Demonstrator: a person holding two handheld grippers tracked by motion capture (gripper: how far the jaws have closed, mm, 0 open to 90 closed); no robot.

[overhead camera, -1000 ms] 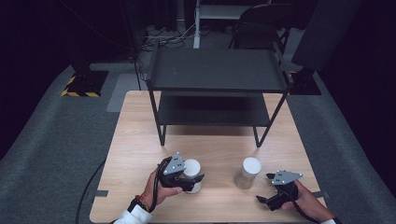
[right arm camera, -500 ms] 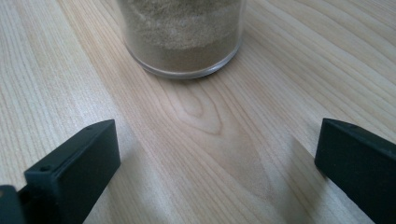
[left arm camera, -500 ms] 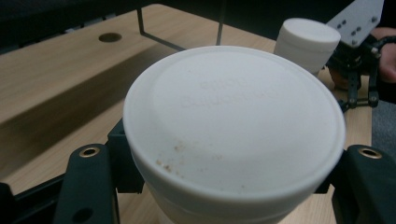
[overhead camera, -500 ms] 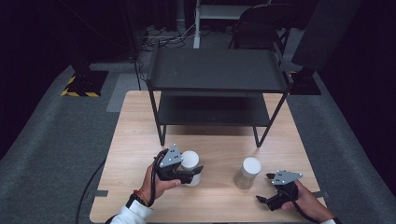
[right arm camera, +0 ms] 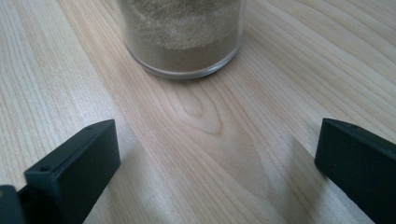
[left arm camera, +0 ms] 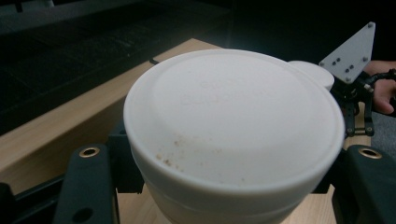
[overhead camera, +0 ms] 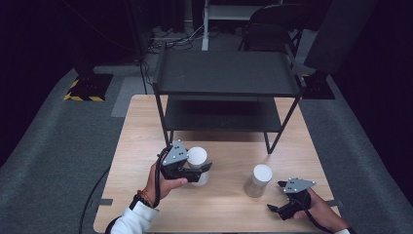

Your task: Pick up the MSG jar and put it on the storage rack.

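Dark room, wooden bench [overhead camera: 146,146] with a black 2-tier shelf rack [overhead camera: 226,92] at its far side. Left gripper [overhead camera: 195,168] has its jaws clamped on a white-lidded jar [overhead camera: 197,157], held near the bench's front left; the jar's lid is close up in the left gripper view [left arm camera: 233,121]. Second jar [overhead camera: 258,180] stands upright on the bench to the right, tan powder inside [right arm camera: 182,28]. Right gripper [overhead camera: 277,195] sits low just beside it, jaws spread wide, nothing between them.
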